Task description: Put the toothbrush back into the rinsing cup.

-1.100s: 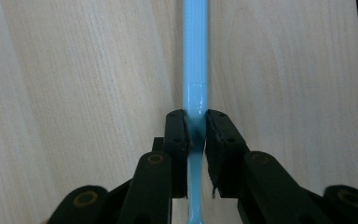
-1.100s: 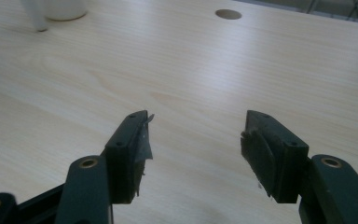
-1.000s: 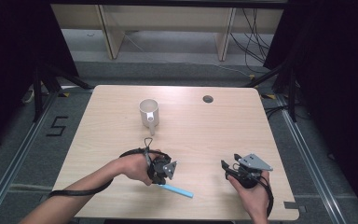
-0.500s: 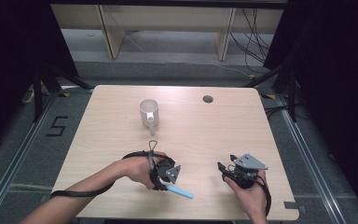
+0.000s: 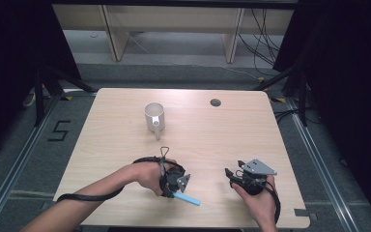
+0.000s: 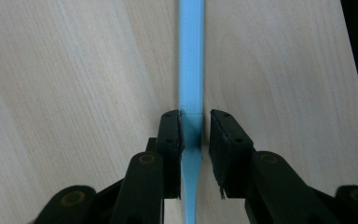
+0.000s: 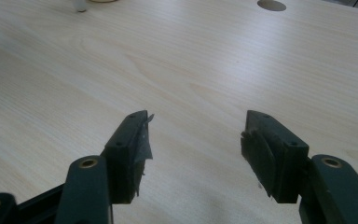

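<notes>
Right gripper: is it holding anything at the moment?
No. In the right gripper view the right gripper has its jaws spread wide apart, with bare wooden table between them.

The bench (image 5: 125, 145) is pale wood-grain with a smooth, faintly sheened face, the blue strip (image 6: 191, 56) lower centre looks like smooth matt plastic, the mug (image 5: 154, 116) upper centre is glossy white, and both claws' black jaws look like matt plastic.
</notes>
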Demonstrator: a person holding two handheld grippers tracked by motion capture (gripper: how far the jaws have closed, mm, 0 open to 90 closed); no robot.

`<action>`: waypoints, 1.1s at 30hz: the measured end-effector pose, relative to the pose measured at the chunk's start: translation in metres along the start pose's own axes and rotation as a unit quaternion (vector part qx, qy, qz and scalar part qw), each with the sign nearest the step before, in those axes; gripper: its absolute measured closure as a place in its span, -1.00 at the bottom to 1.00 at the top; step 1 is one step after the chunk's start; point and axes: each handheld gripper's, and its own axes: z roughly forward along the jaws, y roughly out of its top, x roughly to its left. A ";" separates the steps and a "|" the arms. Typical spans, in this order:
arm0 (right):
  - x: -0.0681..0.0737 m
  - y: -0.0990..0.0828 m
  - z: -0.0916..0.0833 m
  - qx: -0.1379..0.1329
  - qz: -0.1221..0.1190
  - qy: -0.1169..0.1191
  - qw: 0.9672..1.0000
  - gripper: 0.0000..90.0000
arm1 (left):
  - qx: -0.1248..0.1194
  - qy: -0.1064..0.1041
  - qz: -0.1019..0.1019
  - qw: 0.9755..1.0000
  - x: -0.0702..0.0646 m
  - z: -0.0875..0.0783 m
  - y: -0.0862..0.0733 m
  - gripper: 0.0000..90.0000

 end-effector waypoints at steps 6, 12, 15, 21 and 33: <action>0.000 0.000 0.000 -0.001 0.000 0.000 1.000 -0.07 | 0.014 -0.001 0.006 1.000 0.000 0.004 0.004 0.66; 0.000 0.000 0.000 0.002 0.002 0.001 1.000 -0.07 | 0.033 -0.002 0.011 0.999 -0.002 0.004 0.007 0.73; 0.004 0.000 0.000 0.011 0.022 0.007 1.000 -0.07 | 0.043 -0.001 0.016 0.999 -0.002 0.005 0.009 0.73; 0.005 0.003 0.000 0.014 -0.023 0.037 0.999 -0.05 | 0.047 -0.004 0.010 0.999 -0.001 0.000 0.005 0.74; 0.052 0.005 0.003 -0.003 -0.107 0.244 0.964 0.05 | 0.018 0.010 -0.004 1.000 0.000 -0.023 -0.009 0.74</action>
